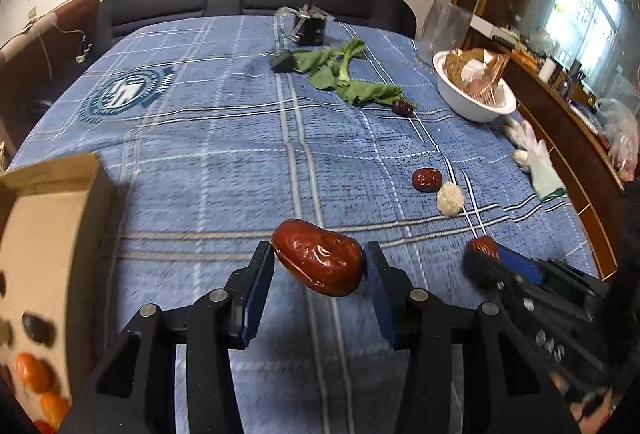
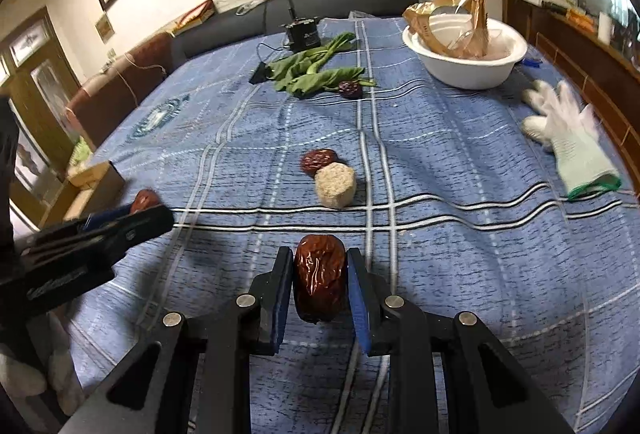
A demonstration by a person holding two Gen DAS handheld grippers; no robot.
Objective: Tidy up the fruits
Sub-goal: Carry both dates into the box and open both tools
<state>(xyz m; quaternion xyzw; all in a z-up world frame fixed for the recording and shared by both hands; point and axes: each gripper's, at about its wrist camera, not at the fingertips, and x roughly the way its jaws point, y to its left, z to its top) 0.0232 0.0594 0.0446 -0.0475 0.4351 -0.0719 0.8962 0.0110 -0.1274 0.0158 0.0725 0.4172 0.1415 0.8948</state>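
My left gripper (image 1: 320, 258) is shut on a glossy red date (image 1: 319, 257) and holds it above the blue plaid cloth (image 1: 200, 138). My right gripper (image 2: 320, 262) is shut on a wrinkled dark red date (image 2: 320, 278); it shows at the right of the left wrist view (image 1: 482, 254). The left gripper shows at the left of the right wrist view (image 2: 148, 212). Two more dates lie on the cloth, one mid-table (image 2: 319, 160) (image 1: 427, 179) and one by the greens (image 2: 351, 88) (image 1: 402, 107). A cardboard box (image 1: 44, 234) at the left holds orange and dark fruits.
A pale round rice cake (image 2: 335, 185) lies against the mid-table date. Green leaves (image 2: 312, 72), a black device (image 2: 303, 32), a white bowl (image 2: 468, 68) with a brown bag and a white glove (image 2: 568, 134) lie further back and right. A wooden cabinet edges the right side.
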